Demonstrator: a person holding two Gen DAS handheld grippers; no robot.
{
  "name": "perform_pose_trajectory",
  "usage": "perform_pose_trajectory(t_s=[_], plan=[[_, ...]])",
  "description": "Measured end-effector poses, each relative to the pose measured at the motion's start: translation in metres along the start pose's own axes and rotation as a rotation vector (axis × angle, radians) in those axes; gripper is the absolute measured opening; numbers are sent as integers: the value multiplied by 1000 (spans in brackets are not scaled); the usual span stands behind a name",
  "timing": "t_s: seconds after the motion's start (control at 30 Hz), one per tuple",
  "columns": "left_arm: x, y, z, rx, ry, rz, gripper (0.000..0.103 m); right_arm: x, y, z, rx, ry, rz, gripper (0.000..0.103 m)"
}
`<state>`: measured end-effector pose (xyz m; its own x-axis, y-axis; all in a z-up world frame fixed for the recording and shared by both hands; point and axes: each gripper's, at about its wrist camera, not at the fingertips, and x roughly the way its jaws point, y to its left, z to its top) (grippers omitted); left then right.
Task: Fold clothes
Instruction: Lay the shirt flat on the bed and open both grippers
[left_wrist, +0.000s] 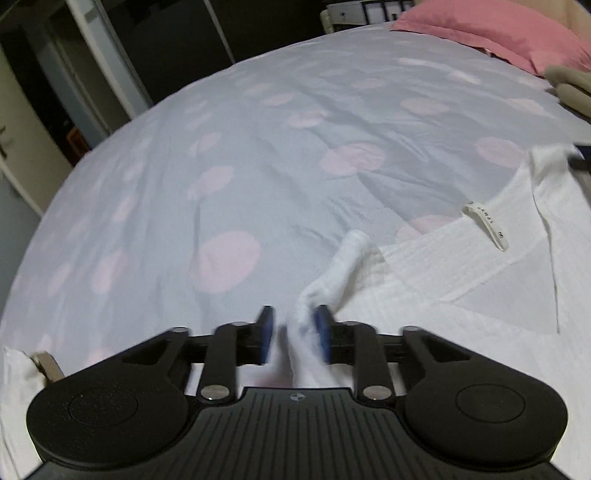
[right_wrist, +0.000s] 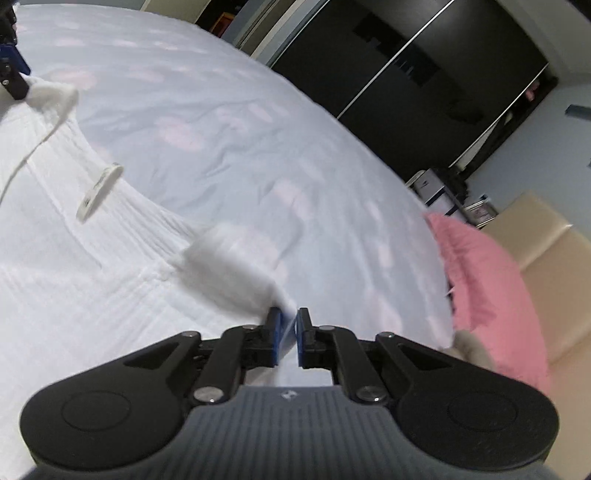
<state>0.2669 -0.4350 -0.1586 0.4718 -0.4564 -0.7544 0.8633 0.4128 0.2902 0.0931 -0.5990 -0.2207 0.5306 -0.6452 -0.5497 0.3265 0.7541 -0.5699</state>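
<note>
Nearest to me, my left gripper (left_wrist: 293, 332) stands released: its blue pads are apart, and a twisted end of the white shirt (left_wrist: 461, 295) runs up between them. The cloth lies against the right-hand pad and leaves a gap at the other one, so nothing is pinched there. The picture is blurred at the tips.

My right gripper (right_wrist: 287, 338) is clenched on the shirt. Its pads are nearly together, with a thin strip of white fabric filling the slot. A smeared bunch of the same cloth sits just ahead and a little left of the tips.

The shirt lies spread on the bed cover (left_wrist: 258, 147), on the inner side of both grippers: to the right of the left one and to the left of the right one. Its open neckline faces up, with the neck label (left_wrist: 485, 229) ahead of the left gripper and off to its right, roughly midway between the two tools.

Ahead of both grippers the pale cover with faded pink spots stretches away, bare and lightly creased. Further off lies a pink pillow (left_wrist: 498, 33), far ahead and right of the left gripper, and near the right side of the right one. Beyond the bed stand dark wardrobe doors (right_wrist: 424, 74).
</note>
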Motion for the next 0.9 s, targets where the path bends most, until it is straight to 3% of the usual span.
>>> perform_pose_trajectory(t_s=[0.1, 0.3, 0.47, 0.7, 0.9], plan=[[-11, 2, 1, -25, -25, 15, 46, -3, -18, 7, 25, -7, 21, 44], [-58, 5, 3, -47, -76, 9, 49, -55, -40, 16, 97, -25, 65, 44], [-121, -5, -13, -36, -90, -32, 56, -110, -49, 14, 186, -11, 182, 46], [-212, -38, -67, -12, -89, -119, 56, -204, -46, -13, 241, -6, 301, 48], [-248, -79, -130, 18, -45, -174, 56, -265, -21, -61, 295, 33, 364, 52]])
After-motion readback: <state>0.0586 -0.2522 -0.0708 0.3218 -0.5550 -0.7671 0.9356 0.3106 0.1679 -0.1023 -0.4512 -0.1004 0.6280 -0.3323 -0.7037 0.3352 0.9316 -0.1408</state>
